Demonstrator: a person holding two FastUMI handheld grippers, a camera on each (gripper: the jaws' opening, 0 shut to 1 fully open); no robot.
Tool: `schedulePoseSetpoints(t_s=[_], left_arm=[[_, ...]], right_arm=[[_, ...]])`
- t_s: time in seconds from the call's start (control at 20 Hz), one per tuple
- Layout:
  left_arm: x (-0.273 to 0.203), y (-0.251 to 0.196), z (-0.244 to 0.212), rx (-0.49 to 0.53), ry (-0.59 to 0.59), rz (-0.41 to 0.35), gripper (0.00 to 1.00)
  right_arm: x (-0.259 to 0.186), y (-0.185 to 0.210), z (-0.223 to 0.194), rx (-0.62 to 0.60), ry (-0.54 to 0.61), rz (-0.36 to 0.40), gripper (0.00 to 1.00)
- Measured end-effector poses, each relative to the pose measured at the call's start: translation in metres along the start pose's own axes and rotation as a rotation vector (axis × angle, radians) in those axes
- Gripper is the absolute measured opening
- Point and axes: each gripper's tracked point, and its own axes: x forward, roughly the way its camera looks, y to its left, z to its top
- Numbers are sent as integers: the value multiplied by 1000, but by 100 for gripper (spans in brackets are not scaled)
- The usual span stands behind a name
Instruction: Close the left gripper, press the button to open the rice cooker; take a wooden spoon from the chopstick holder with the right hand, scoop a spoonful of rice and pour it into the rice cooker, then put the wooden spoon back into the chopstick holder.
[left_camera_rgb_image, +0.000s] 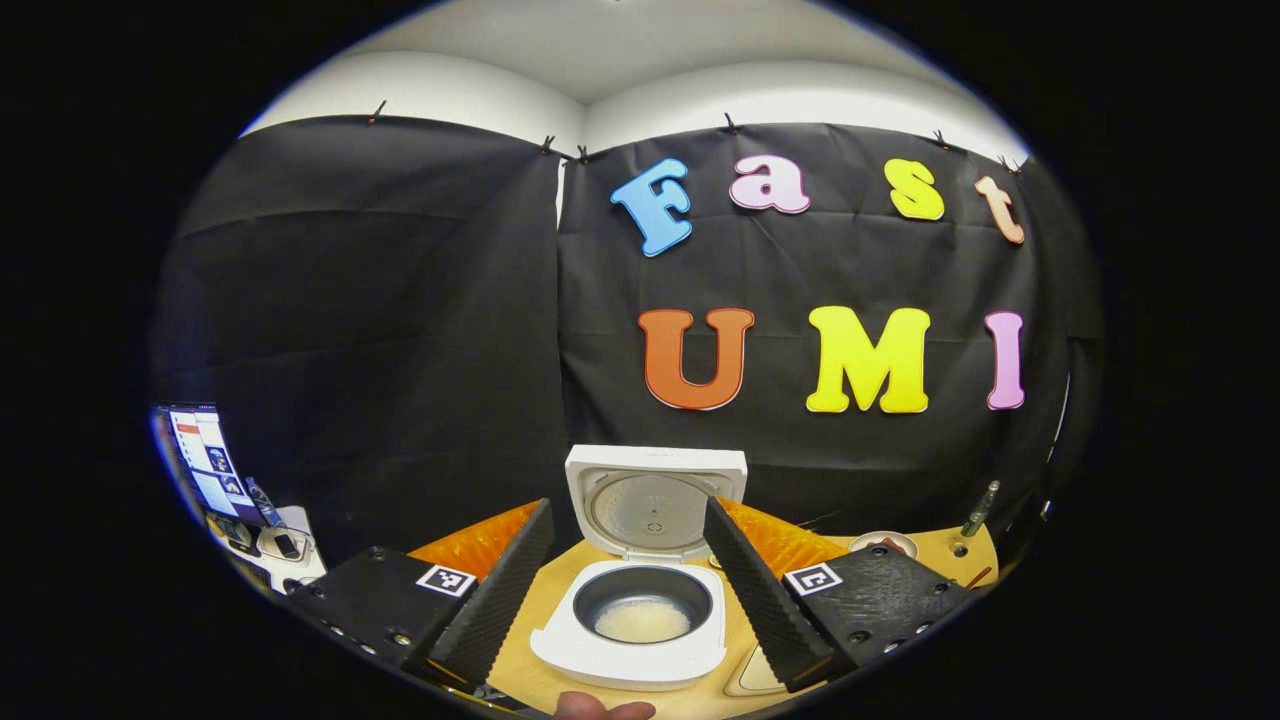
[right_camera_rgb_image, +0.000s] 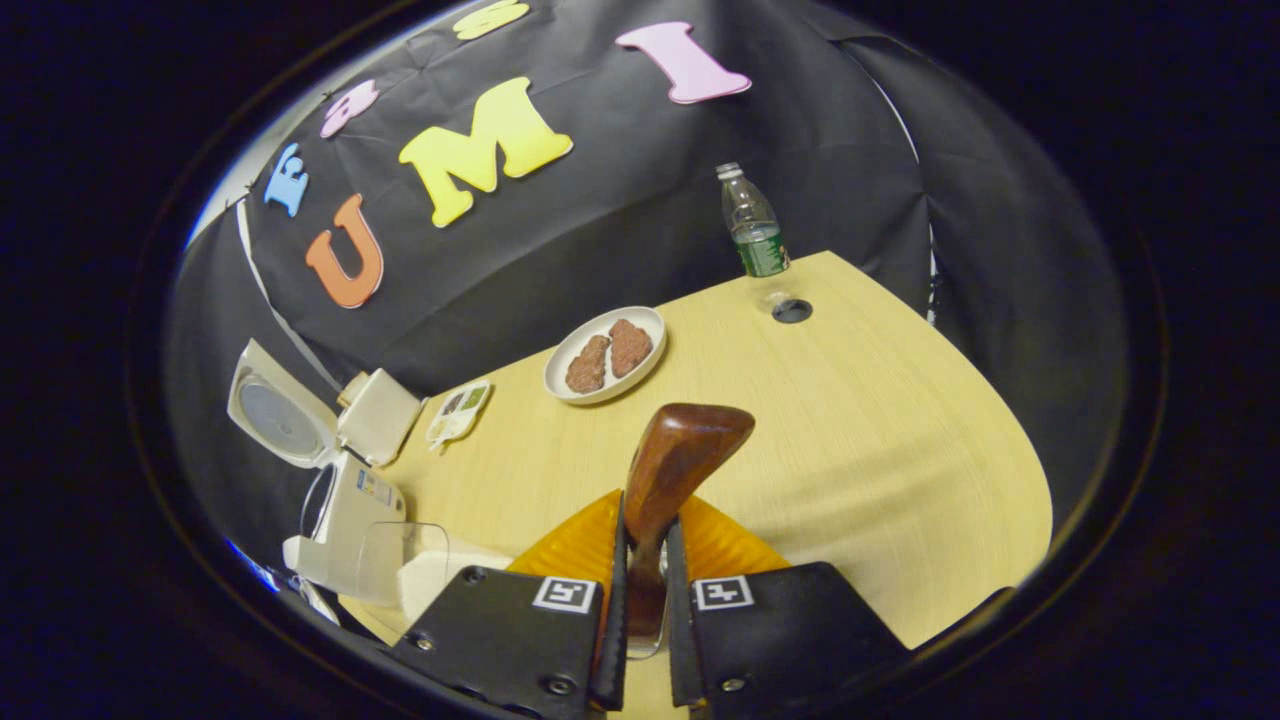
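The white rice cooker (left_camera_rgb_image: 628, 655) stands open right before my left gripper (left_camera_rgb_image: 630, 590), lid (left_camera_rgb_image: 655, 500) upright and a little rice in the dark inner pot (left_camera_rgb_image: 642, 620). The left gripper is open, its fingers spread wide on either side of the cooker. My right gripper (right_camera_rgb_image: 645, 550) is shut on the handle of the wooden spoon (right_camera_rgb_image: 685, 450), held above the table with no rice showing on its brown bowl. In the right gripper view the open rice cooker (right_camera_rgb_image: 345, 510) sits far left, with a clear container of rice (right_camera_rgb_image: 415, 570) in front of it.
A cream box (right_camera_rgb_image: 380, 415) stands behind the cooker's lid. On the wooden table (right_camera_rgb_image: 850, 450) are a white plate with brown food (right_camera_rgb_image: 605, 355), a small packet (right_camera_rgb_image: 458, 410), a water bottle (right_camera_rgb_image: 755, 225) and a cable hole (right_camera_rgb_image: 792, 310). A fingertip (left_camera_rgb_image: 600, 708) shows at the bottom.
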Motion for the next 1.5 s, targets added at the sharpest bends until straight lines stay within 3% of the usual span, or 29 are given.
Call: schedulePoseSetpoints(t_s=[0.15, 0.3, 0.45, 0.65, 0.85, 1.0, 1.5], left_arm=[[3, 7, -2, -4, -10, -26, 97], [2, 20, -4, 4, -28, -53, 97], [3, 37, -9, -8, -47, -76, 97], [3, 55, -25, -14, -60, -108, 96], [-3, 62, -32, -45, -58, -157, 94], [-8, 77, -33, -43, -58, -165, 95], [-23, 142, -67, -32, 37, -110, 95]], right_arm=[[-18, 11, 7, -20, -32, -22, 20], [-43, 25, 23, -64, -93, -65, 12], [-74, 43, 47, -149, -166, -126, 11], [-116, 119, 65, -322, -260, -94, 11], [-109, 202, 32, -433, -265, -5, 11], [-83, 228, -9, -481, -223, 13, 11], [-16, 220, -101, -745, -171, -171, 11]])
